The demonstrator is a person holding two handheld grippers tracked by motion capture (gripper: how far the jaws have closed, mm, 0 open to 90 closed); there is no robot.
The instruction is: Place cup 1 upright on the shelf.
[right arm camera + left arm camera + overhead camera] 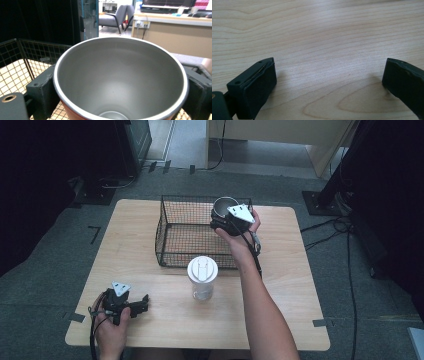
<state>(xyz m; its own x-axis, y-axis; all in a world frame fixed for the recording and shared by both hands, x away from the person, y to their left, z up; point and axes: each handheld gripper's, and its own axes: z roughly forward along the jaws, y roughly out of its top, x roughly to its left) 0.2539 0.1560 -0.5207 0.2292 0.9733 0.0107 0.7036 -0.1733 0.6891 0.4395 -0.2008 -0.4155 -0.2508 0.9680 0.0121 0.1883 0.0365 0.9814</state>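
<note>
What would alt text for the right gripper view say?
A red cup with a grey inside sits clamped between the right gripper's two black jaws, over a black wire basket on a wooden table. An office desk stands behind.

A wire basket (192, 232) stands on the far middle of the table (280, 295); a lidded cup (202, 277) stands just near of it; the right gripper (225, 220) holds a metal cup (223, 206) over the basket's far right corner; the left gripper (142, 302) rests at the near left.
</note>
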